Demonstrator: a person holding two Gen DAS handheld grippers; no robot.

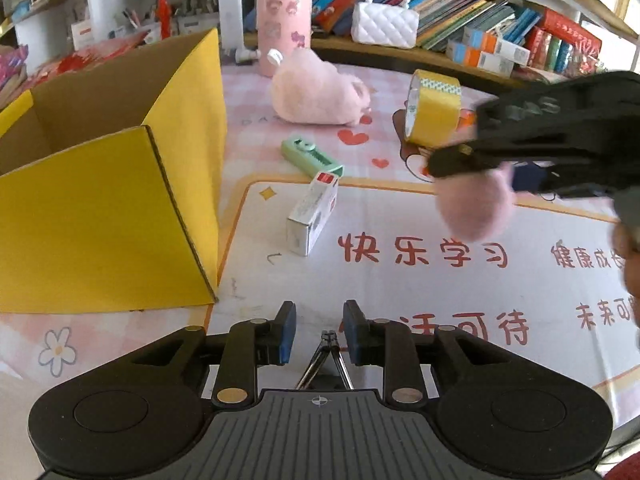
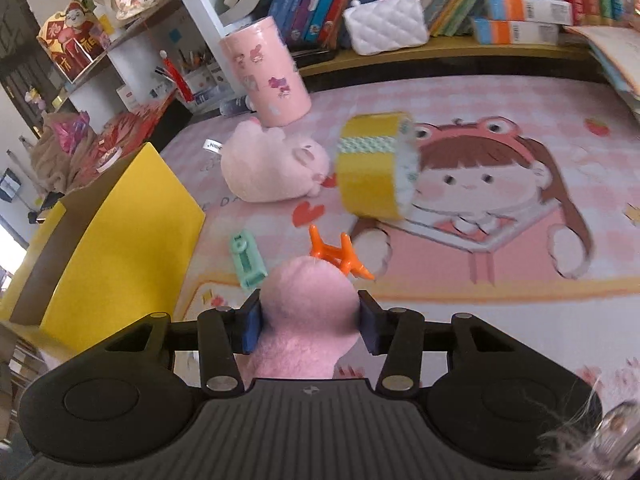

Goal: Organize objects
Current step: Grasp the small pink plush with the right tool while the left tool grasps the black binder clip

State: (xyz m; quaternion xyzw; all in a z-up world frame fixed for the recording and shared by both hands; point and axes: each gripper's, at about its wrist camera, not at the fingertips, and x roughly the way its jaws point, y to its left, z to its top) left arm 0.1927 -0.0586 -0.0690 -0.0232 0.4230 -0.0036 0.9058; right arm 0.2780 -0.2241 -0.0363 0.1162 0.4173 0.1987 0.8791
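One yellow cardboard box (image 1: 120,208) stands open on the desk mat (image 1: 400,288). There are two pink plush things: one larger plush toy (image 1: 316,92) lying on the mat and one small pink plush ball (image 2: 310,312). One roll of yellow tape (image 2: 372,168), one mint-green stapler-like tool (image 1: 310,156), one small white carton (image 1: 312,216), one orange plastic clip (image 2: 338,256) and one pink cylindrical holder (image 2: 266,72) complete the loose items. One white quilted purse (image 2: 384,20) sits on the shelf among books (too many and too crowded to count). Two grippers are present, one left gripper (image 1: 319,330) and one right gripper (image 2: 310,326).
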